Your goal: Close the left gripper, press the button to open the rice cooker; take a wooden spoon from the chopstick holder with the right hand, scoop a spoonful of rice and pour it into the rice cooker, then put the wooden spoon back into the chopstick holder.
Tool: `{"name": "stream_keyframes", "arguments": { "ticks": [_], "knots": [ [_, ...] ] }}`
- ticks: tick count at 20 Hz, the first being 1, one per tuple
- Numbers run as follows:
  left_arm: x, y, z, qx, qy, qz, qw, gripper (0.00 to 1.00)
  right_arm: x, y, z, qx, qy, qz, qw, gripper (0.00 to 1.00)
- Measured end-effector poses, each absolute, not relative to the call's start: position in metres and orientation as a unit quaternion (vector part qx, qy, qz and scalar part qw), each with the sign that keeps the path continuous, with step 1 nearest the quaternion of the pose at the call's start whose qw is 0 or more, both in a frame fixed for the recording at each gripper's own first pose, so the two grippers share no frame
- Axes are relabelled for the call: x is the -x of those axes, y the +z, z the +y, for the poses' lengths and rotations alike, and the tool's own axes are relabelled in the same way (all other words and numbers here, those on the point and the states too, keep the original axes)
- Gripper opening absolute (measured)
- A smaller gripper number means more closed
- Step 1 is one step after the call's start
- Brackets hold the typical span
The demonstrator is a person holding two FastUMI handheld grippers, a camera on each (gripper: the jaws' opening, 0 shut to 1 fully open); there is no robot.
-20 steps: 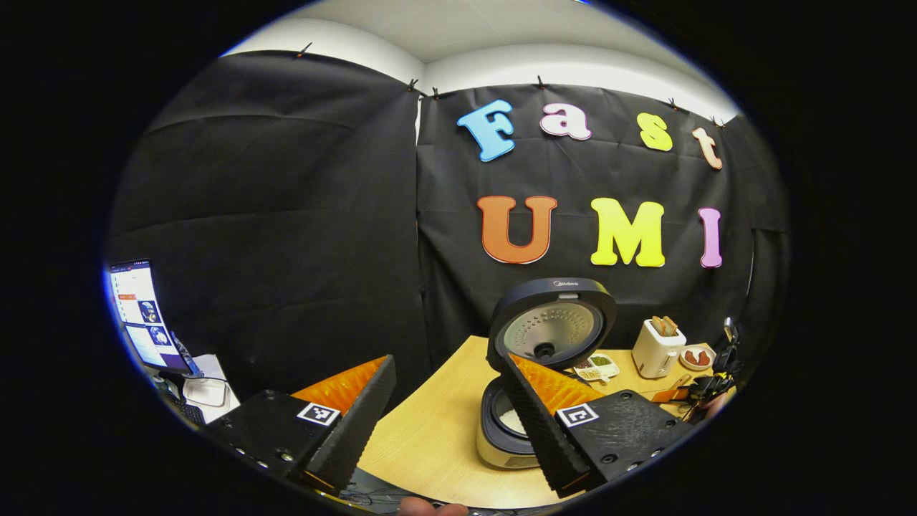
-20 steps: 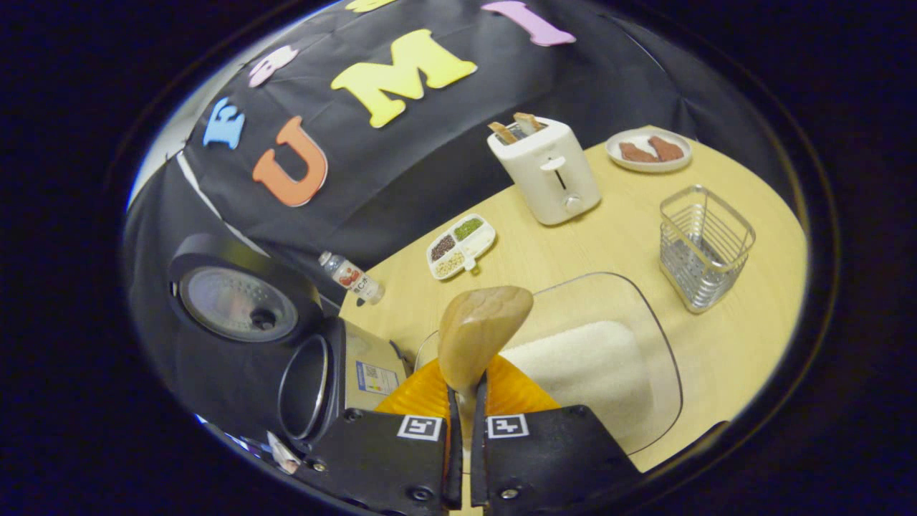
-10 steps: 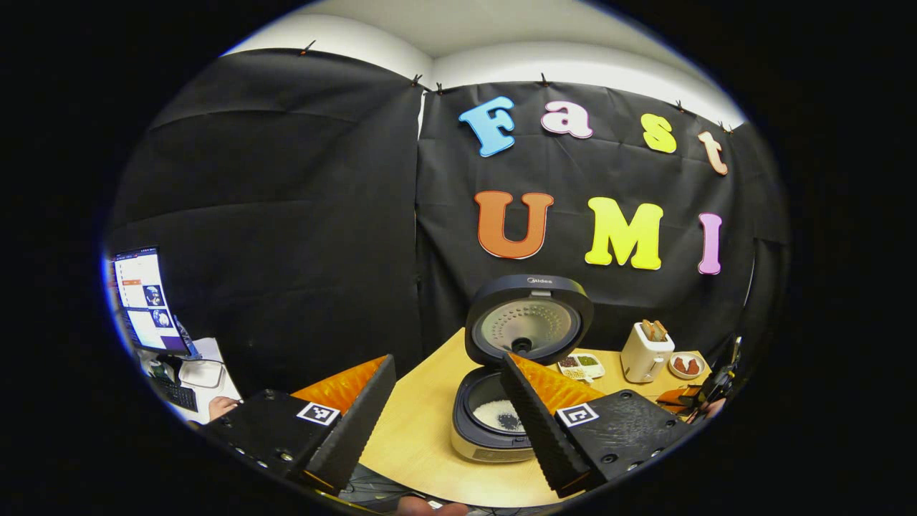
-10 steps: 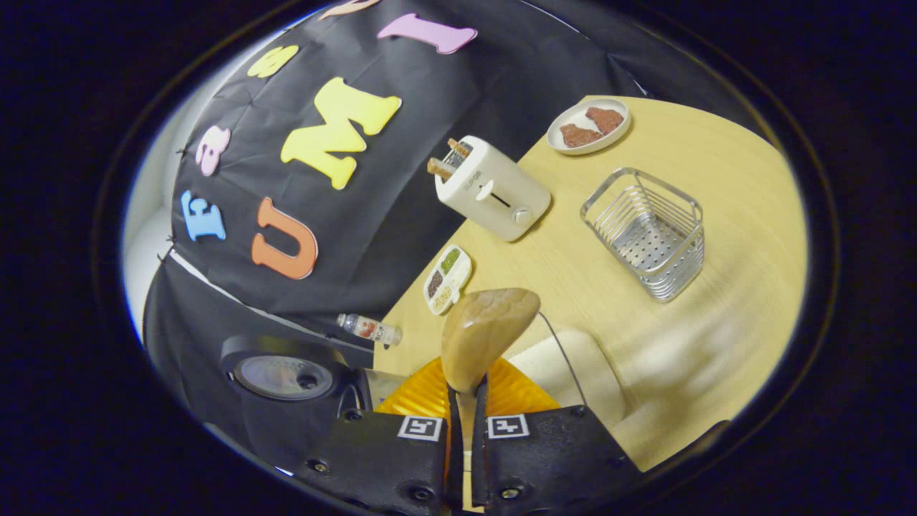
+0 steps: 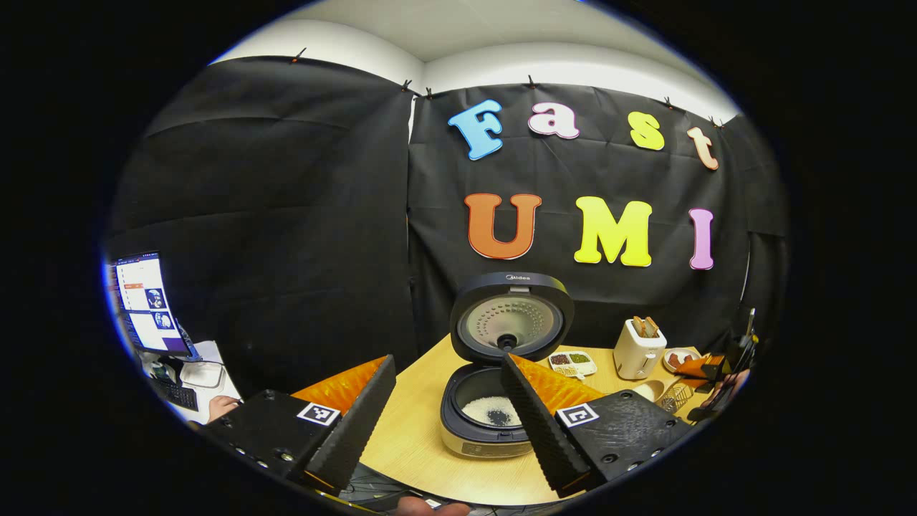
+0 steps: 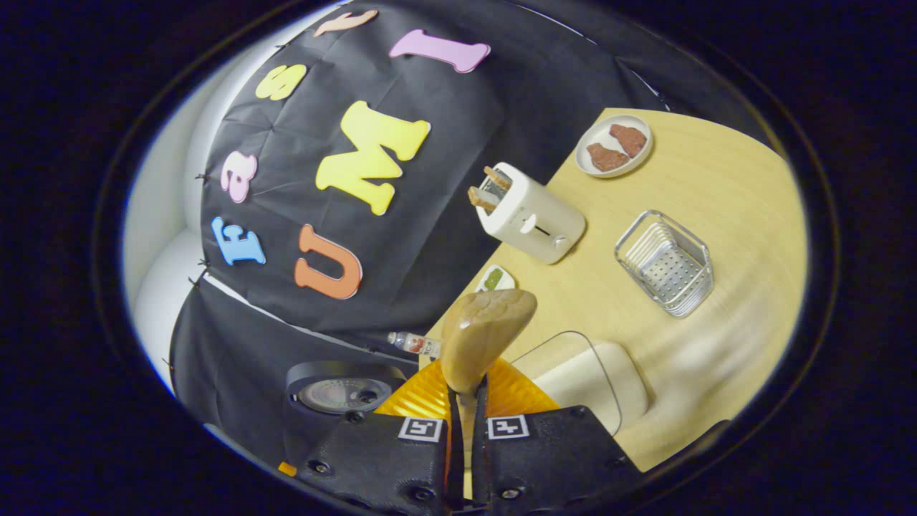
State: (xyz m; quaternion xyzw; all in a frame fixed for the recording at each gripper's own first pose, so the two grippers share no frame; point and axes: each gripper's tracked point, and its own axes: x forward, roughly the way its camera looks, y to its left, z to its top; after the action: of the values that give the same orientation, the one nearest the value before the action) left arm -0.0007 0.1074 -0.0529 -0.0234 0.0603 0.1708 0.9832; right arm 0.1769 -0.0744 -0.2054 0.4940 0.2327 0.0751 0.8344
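Observation:
The rice cooker (image 5: 494, 430) stands open on the wooden table, lid (image 5: 511, 319) upright, white rice (image 5: 491, 412) in its pot. My left gripper (image 5: 448, 358) hangs open in front of it, clear of the table, nothing between its fingers. My right gripper (image 6: 464, 393) is shut on the handle of the wooden spoon (image 6: 487, 333), whose bowl points forward above the glass tray of rice (image 6: 580, 376). The wire chopstick holder (image 6: 666, 261) stands empty farther ahead to the right. In the left gripper view the right gripper (image 5: 706, 369) and spoon (image 5: 652, 390) sit far right.
A white toaster (image 6: 530, 215) with toast, a plate (image 6: 615, 145) of brown pieces, a divided seasoning dish (image 6: 494, 278) and a small bottle (image 6: 415, 344) line the table's back. The cooker's lid (image 6: 344, 390) shows low on the left. A monitor (image 5: 147, 301) stands off the table, left.
The right gripper, still holding the spoon, has swung away from the cooker and tilted; the tray and chopstick holder now sit farther off. The left gripper has drawn back slightly from the cooker.

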Motion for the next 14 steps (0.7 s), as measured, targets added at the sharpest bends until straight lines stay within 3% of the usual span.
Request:
{"name": "stream_keyframes", "arguments": {
  "ticks": [7,14],
  "knots": [
    [0.002,-0.050,0.124,0.001,0.133,0.041,0.990,0.95,-0.196,-0.136,0.036,-0.485,0.164,0.234,0.827,0.10],
    [0.017,-0.060,0.173,-0.010,0.136,0.052,0.989,0.95,-0.209,-0.151,0.148,-0.441,0.193,0.269,0.834,0.09]
  ]
}}
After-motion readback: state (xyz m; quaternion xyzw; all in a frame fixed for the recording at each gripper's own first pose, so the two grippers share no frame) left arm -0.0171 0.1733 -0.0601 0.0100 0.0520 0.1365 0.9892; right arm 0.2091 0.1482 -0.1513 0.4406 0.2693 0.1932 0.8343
